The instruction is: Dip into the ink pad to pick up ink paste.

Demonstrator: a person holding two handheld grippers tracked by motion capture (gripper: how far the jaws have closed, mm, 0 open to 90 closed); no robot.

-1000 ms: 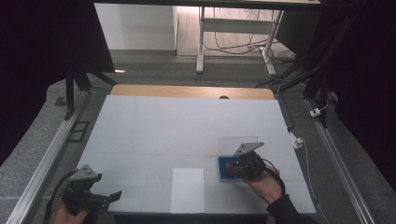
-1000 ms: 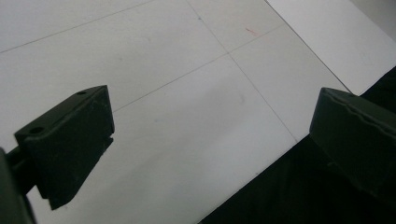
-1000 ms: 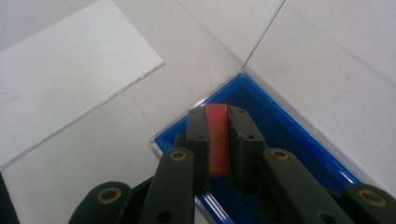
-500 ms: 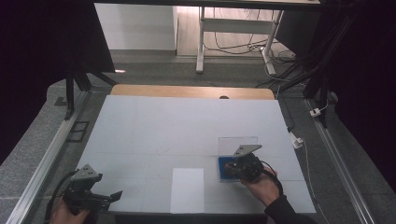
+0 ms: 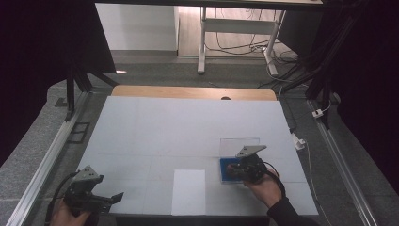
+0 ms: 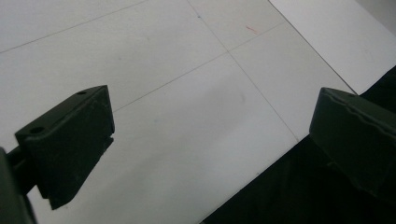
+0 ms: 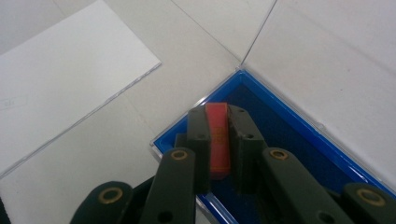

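- One small red block [image 7: 218, 140] sits pinched between the jaws of the right claw [image 7: 219, 135], down inside a shallow blue box [image 7: 299, 135] on the near right part of the counter [image 5: 188, 127].
- The step in hand looks like a pick from the box or a placement into it; the pictures alone do not settle which.
- The right claw is closed on the block, its pads pressing on the two broad faces, with the block standing on edge over the box's dark blue floor.
- The left claw [image 6: 205, 135] is wide open with nothing between its jaws, held over the near left edge of the counter, well apart from the box.
- If this is a lift, the next move calls for a straight rise that clears the blue rim without dragging the light box along.
- If this is a placement, it calls for easing the jaws apart so the block settles flat.
- The block is a slim, flat-sided slab with faint yellow markings, probably hard plastic.
- The box is a thin tray with a clear lid [image 7: 327, 60] hinged open and lying flat behind it.
- A plain white sheet [image 5: 188, 190] lies flat beside the box, matte like the pale counter.
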